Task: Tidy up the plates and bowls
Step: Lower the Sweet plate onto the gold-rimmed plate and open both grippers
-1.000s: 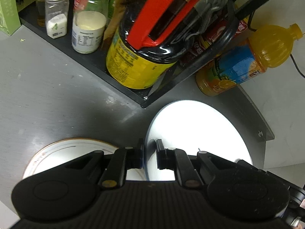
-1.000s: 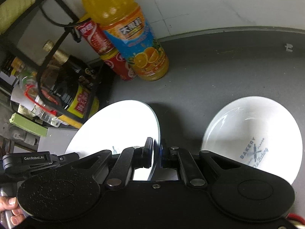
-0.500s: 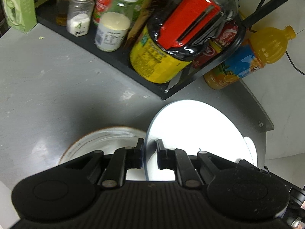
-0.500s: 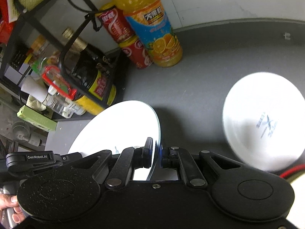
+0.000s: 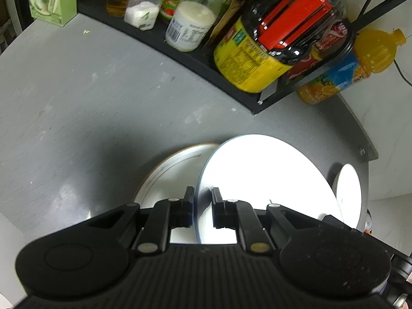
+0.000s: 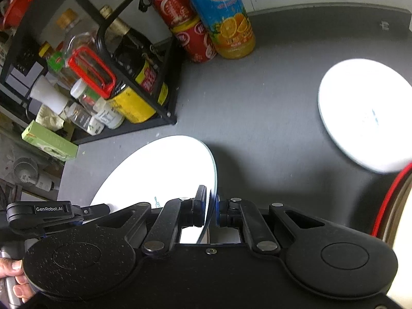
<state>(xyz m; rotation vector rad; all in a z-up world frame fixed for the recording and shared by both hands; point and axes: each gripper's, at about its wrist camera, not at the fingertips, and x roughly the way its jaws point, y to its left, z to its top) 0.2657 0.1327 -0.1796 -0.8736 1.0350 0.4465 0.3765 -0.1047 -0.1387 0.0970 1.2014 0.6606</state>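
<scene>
White plate [image 5: 262,180] pinched at opposite rims by my left gripper [image 5: 202,207] and right gripper [image 6: 209,209], carried level above the brown-rimmed plate [image 5: 170,172] for stacking.

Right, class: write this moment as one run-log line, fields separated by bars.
left gripper: shut on white plate | right gripper: shut on white plate | below: brown-rimmed plate | bowl: on counter

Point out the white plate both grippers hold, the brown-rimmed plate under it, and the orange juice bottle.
white plate [image 5: 257,170]: left wrist view, on its bright face.
brown-rimmed plate [image 5: 170,172]: left wrist view, on its exposed left part.
orange juice bottle [image 6: 224,13]: right wrist view, on its label.
</scene>
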